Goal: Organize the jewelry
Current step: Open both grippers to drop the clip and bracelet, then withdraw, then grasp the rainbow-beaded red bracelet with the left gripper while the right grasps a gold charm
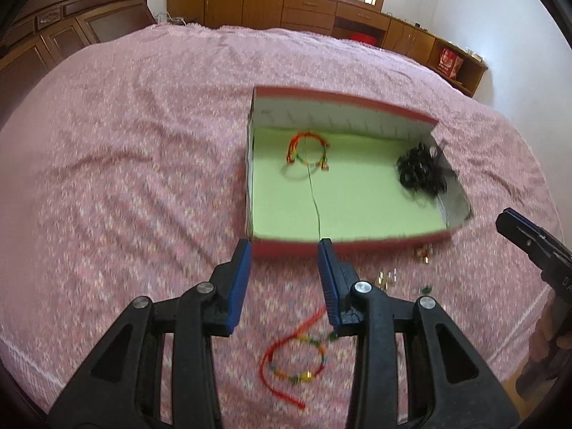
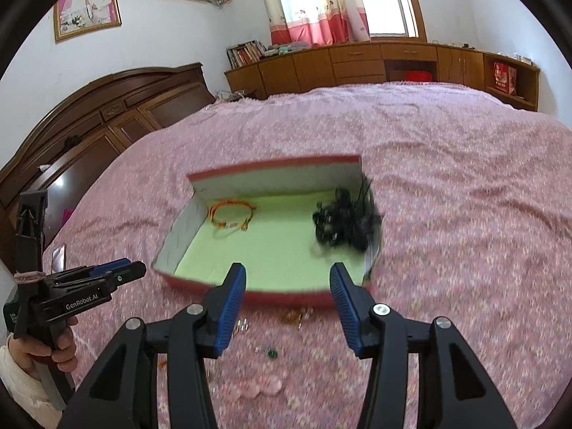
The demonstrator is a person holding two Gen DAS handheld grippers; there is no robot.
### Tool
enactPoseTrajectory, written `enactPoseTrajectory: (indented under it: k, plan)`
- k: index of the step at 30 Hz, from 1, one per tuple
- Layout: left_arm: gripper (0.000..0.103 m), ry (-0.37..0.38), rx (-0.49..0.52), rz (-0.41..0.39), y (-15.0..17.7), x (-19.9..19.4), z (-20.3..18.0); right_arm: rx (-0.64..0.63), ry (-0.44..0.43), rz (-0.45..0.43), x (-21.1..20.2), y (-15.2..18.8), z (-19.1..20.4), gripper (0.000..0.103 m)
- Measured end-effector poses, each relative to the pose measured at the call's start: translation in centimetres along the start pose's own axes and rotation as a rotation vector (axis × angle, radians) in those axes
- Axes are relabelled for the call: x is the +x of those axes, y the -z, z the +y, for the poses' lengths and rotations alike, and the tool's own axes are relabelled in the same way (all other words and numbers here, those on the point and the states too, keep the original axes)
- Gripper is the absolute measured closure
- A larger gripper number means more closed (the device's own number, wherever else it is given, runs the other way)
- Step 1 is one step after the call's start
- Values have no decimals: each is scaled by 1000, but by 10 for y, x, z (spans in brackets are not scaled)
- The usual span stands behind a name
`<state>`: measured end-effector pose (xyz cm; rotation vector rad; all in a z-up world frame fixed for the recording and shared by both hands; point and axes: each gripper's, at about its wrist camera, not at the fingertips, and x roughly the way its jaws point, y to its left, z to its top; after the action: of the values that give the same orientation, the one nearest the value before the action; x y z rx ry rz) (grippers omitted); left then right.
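Observation:
A red-rimmed box [image 1: 339,114] [image 2: 275,178] with a green lining lies open on the pink bedspread. Inside it are an orange-red string bracelet [image 1: 307,150] [image 2: 232,214] at the left and a black tangle of jewelry [image 1: 422,173] [image 2: 343,227] at the right. A red beaded string bracelet [image 1: 296,357] lies on the bed, below my left gripper [image 1: 284,250] [image 2: 137,269], which is open and empty. My right gripper [image 2: 287,279] [image 1: 504,218] is open too and hangs over the box's near edge with nothing between its fingers.
Small loose pieces lie on the bed in front of the box: gold ones [image 1: 423,254] [image 2: 296,316], clear ones [image 1: 386,277] [image 2: 241,327], a green one [image 1: 425,289] [image 2: 272,353] and pale pink beads [image 2: 264,388]. A wooden headboard [image 2: 107,114] and low cabinets [image 1: 286,10] border the bed.

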<state>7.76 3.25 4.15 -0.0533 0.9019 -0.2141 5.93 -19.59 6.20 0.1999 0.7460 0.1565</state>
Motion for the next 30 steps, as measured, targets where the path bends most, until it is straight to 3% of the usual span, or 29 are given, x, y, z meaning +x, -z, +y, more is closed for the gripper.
enactPoseTrajectory:
  k: [12, 23, 30]
  plan:
    - [73, 25, 24, 73, 39, 8, 2, 18, 9, 74, 2, 38, 1, 51]
    - [74, 30, 17, 140, 65, 27, 6, 58, 35, 141, 16, 56, -9, 51]
    - [75, 23, 37, 143, 71, 35, 7, 68, 44, 170, 26, 60, -12, 51]
